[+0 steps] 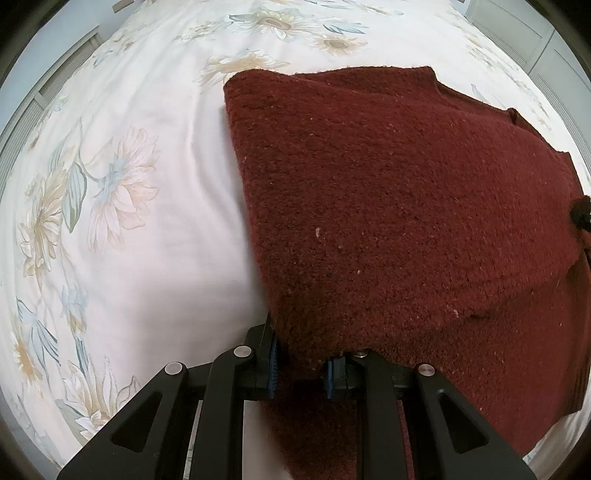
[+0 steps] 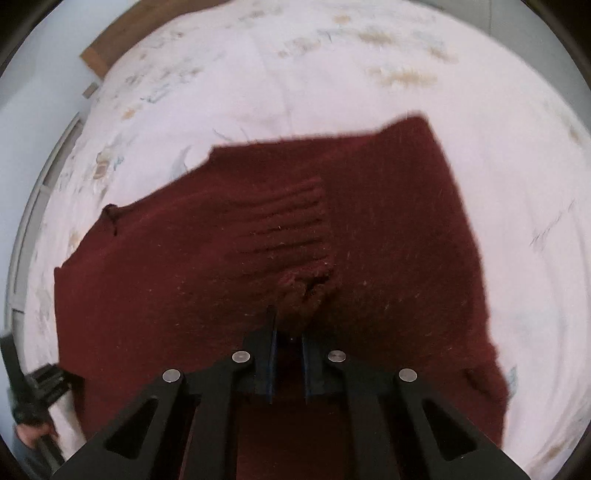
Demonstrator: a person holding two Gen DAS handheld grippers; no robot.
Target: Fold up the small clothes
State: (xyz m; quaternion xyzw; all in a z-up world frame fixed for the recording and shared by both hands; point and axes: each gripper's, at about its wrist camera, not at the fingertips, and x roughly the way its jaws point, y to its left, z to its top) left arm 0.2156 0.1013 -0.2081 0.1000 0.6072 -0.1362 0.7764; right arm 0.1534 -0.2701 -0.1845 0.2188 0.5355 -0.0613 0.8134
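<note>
A dark red knitted sweater lies partly folded on a bed. Its near left corner is lifted and pinched between the blue pads of my left gripper, which is shut on it. In the right wrist view the sweater spreads across the sheet, blurred by motion. Its ribbed cuff lies on the body of the garment, and the cuff's bunched end sits at the tips of my right gripper. The right jaws stand narrow, shut on that bunched end. My left gripper shows at the lower left edge.
The white bedsheet with a pale flower print covers the whole bed around the sweater. Grey cabinet fronts stand beyond the bed. A brown wooden board is at the far left edge. A hand is at the lower left.
</note>
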